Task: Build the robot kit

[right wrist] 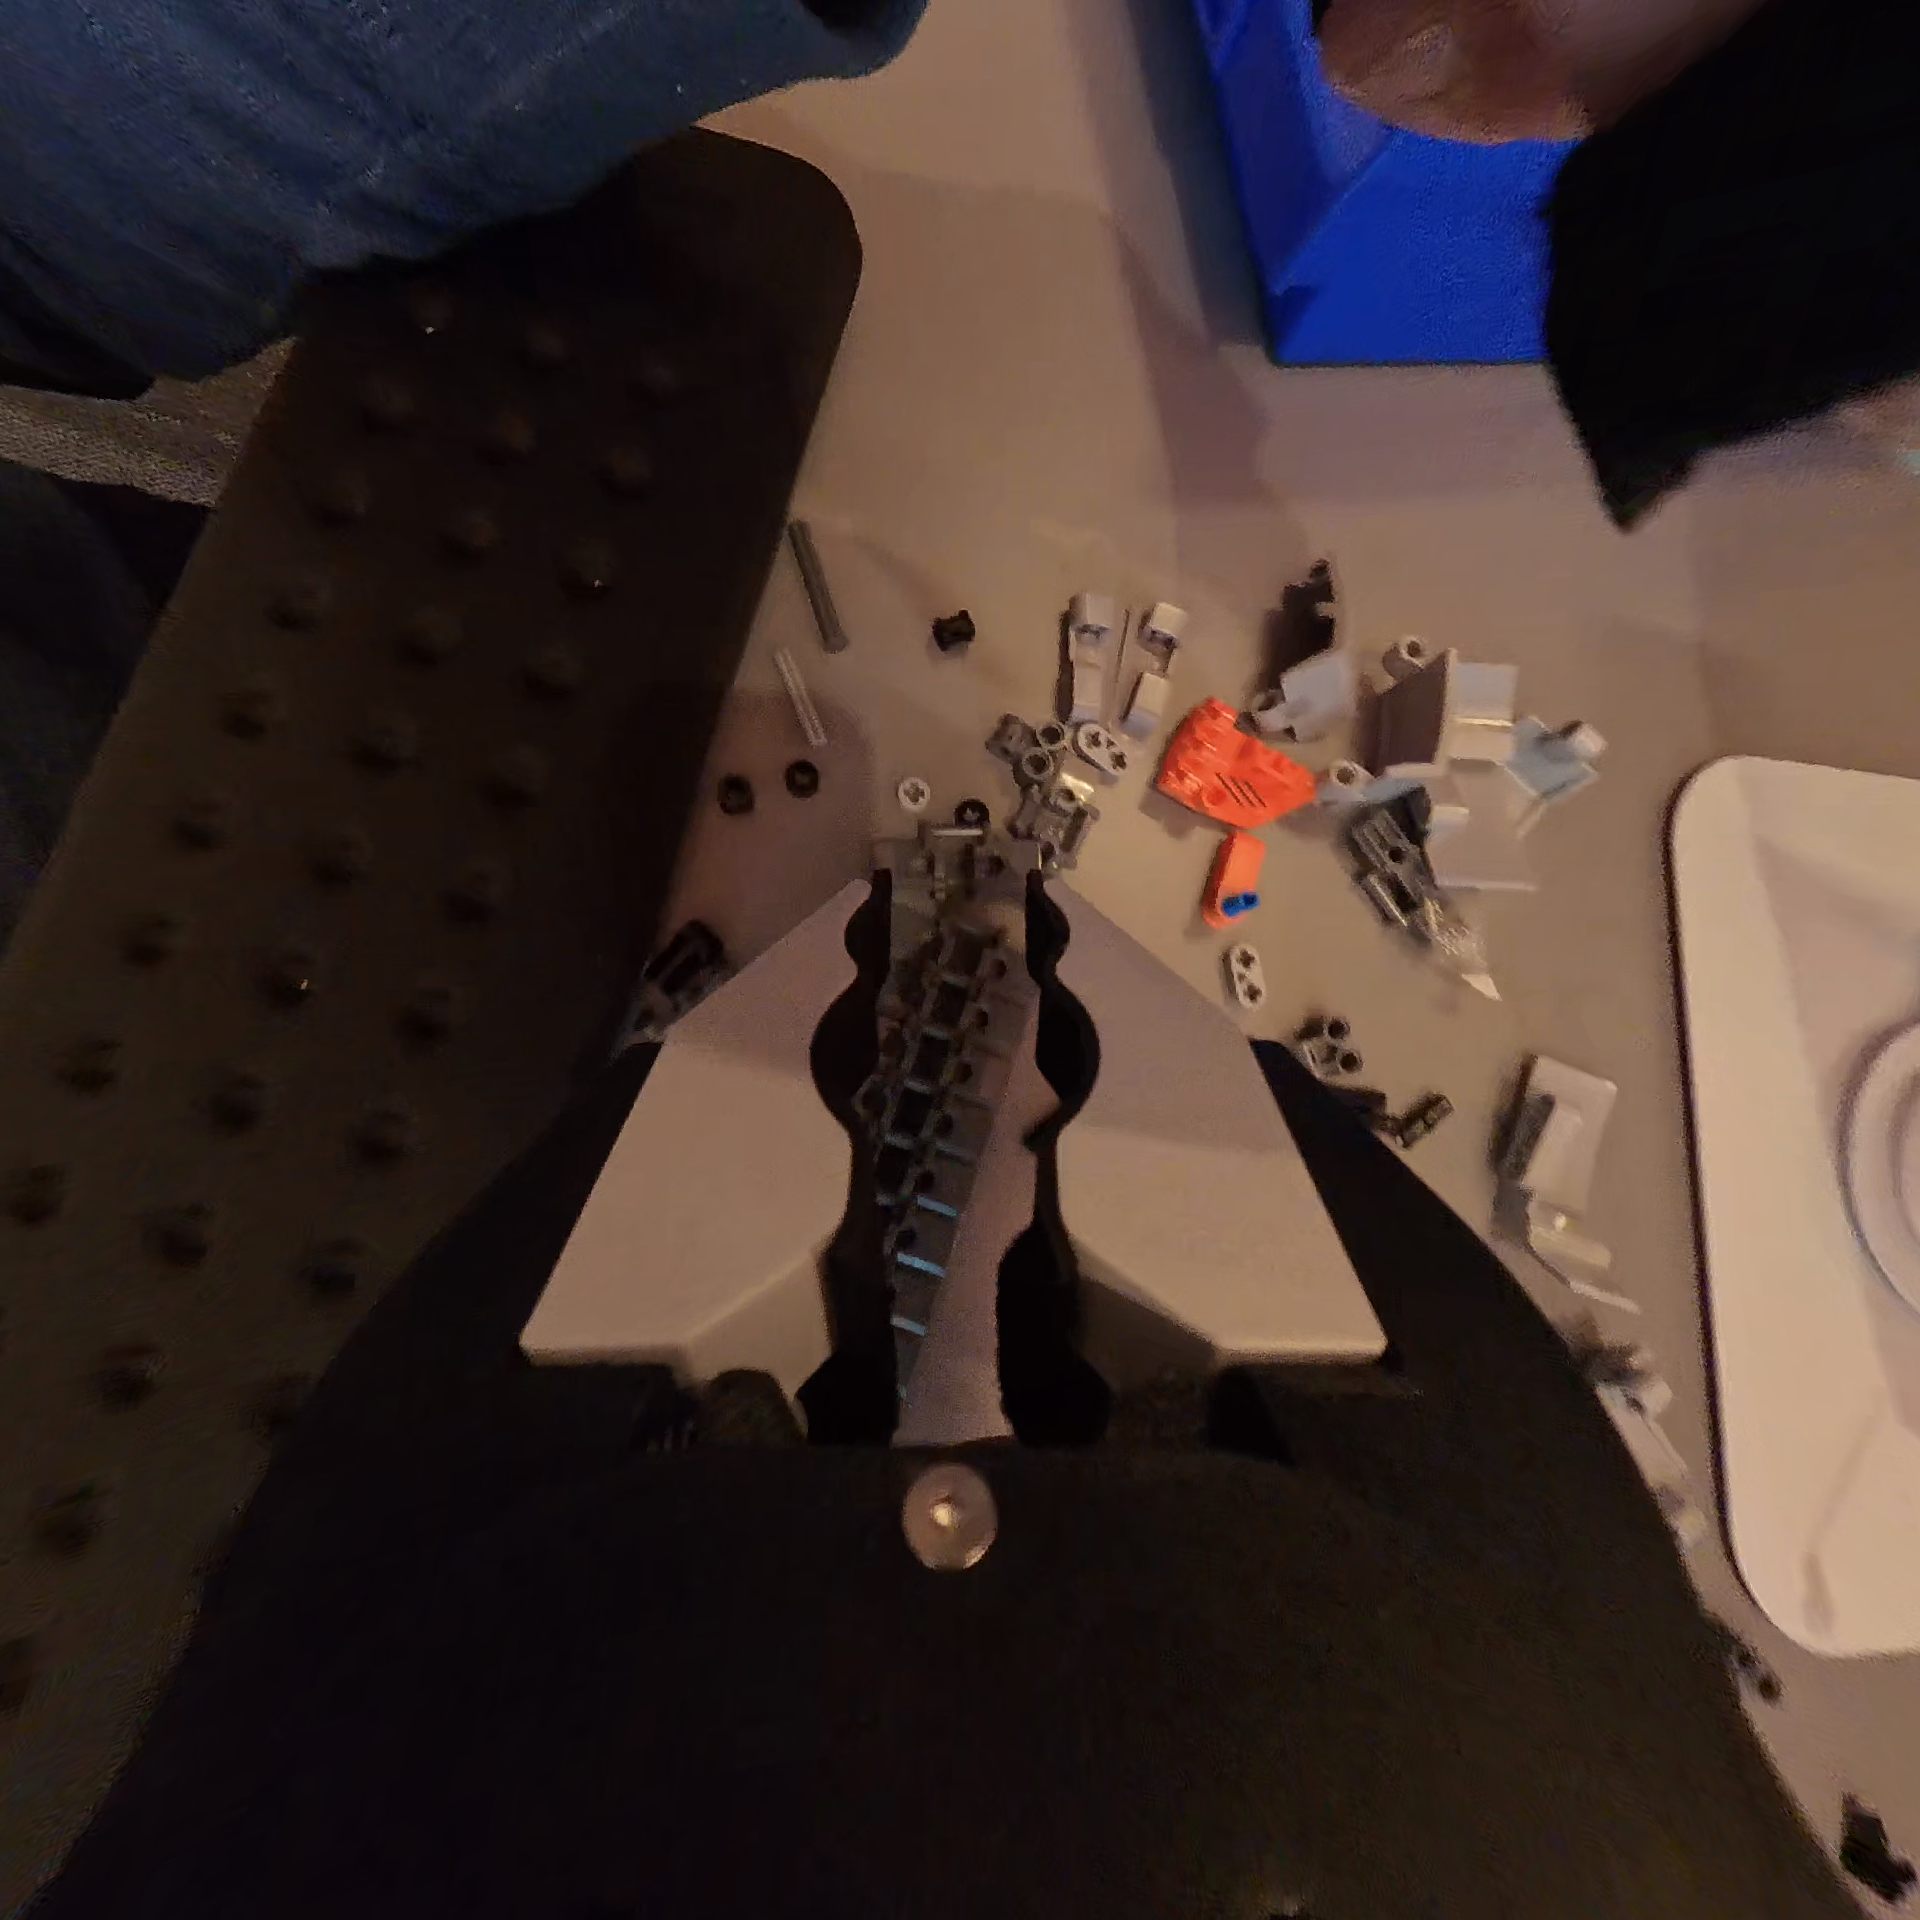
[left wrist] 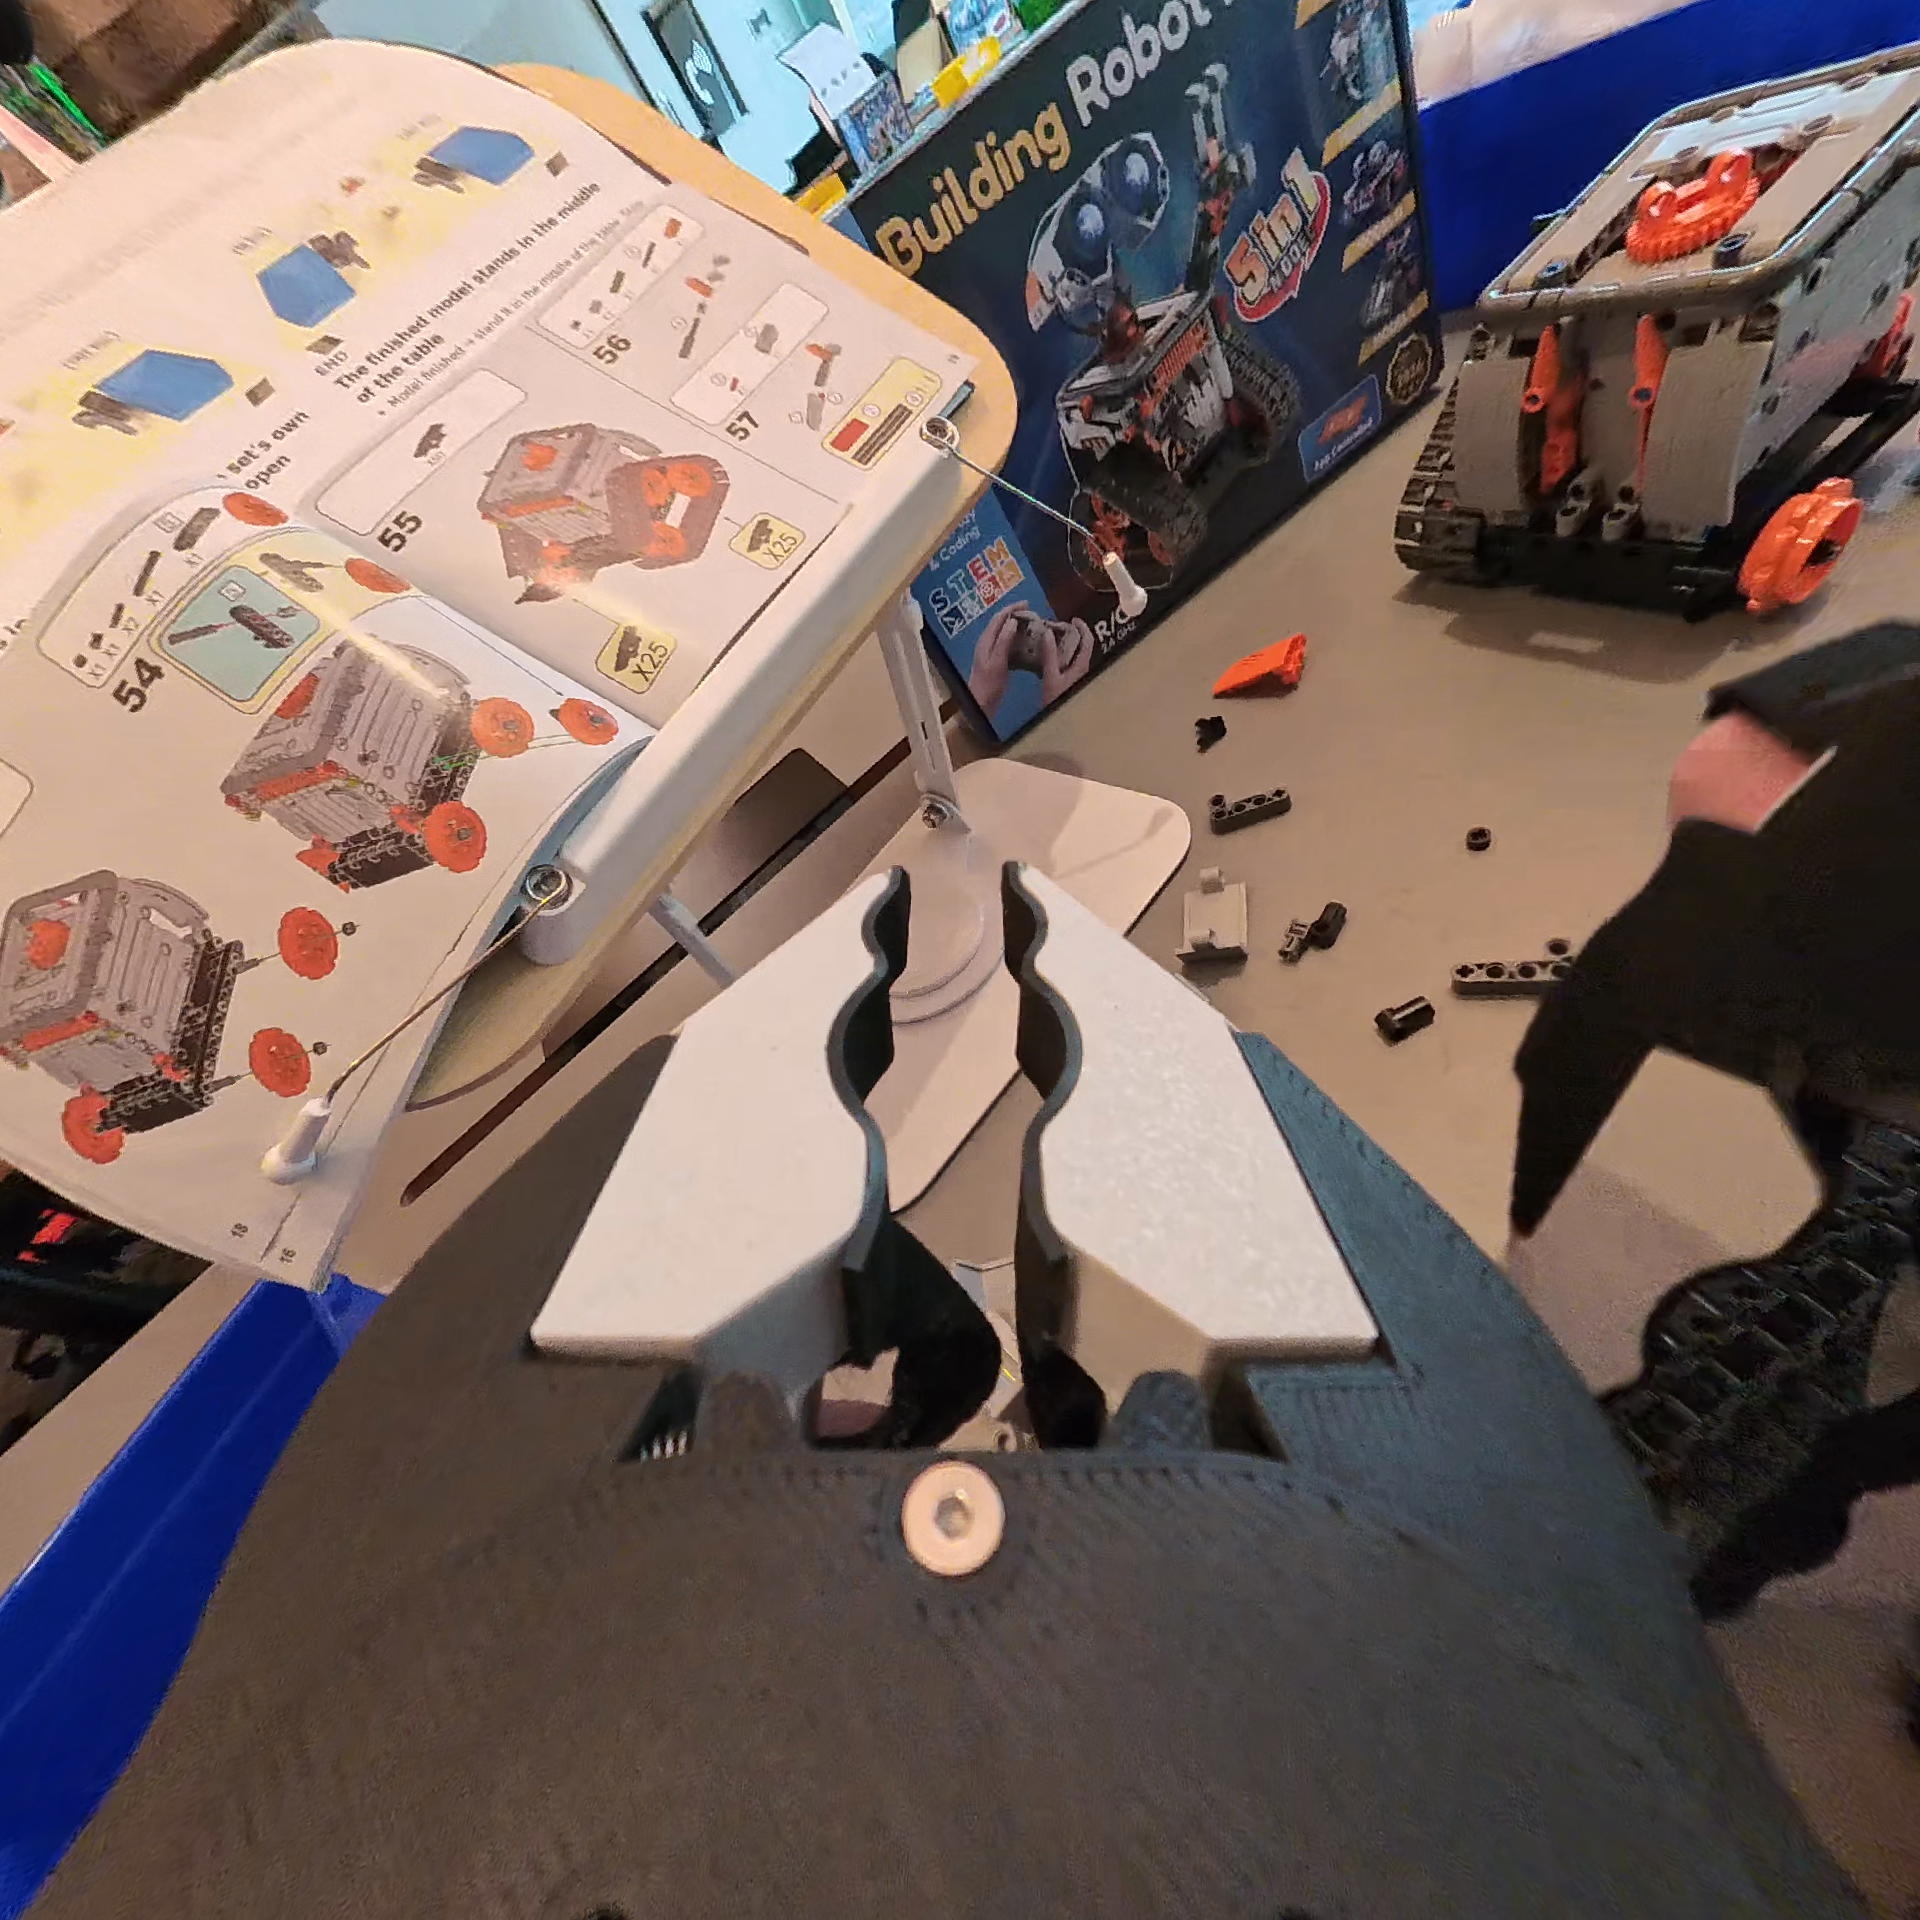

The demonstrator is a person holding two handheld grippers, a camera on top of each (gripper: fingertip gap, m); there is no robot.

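Note:
My right gripper (right wrist: 956, 883) is shut on a dark grey ladder-like strip of linked pieces (right wrist: 940, 1049) that runs the length of the gap between its fingers. It hangs over a scatter of small grey, black and orange building pieces (right wrist: 1231, 769) on the table. My left gripper (left wrist: 956, 883) is empty, its jaws a narrow gap apart, and points at the white base of a book stand (left wrist: 1081, 831). The stand holds an open instruction booklet (left wrist: 364, 623). The right gripper shows in the left wrist view (left wrist: 1714, 987), dark, with a hand on it.
A tracked grey and orange robot model (left wrist: 1683, 395) stands at the back right beside a dark printed box (left wrist: 1143, 364). Loose pieces (left wrist: 1247, 810) lie between them and me. A black studded plate (right wrist: 416, 727), a white tray (right wrist: 1818, 1143) and a blue bin (right wrist: 1382, 239) flank the right gripper.

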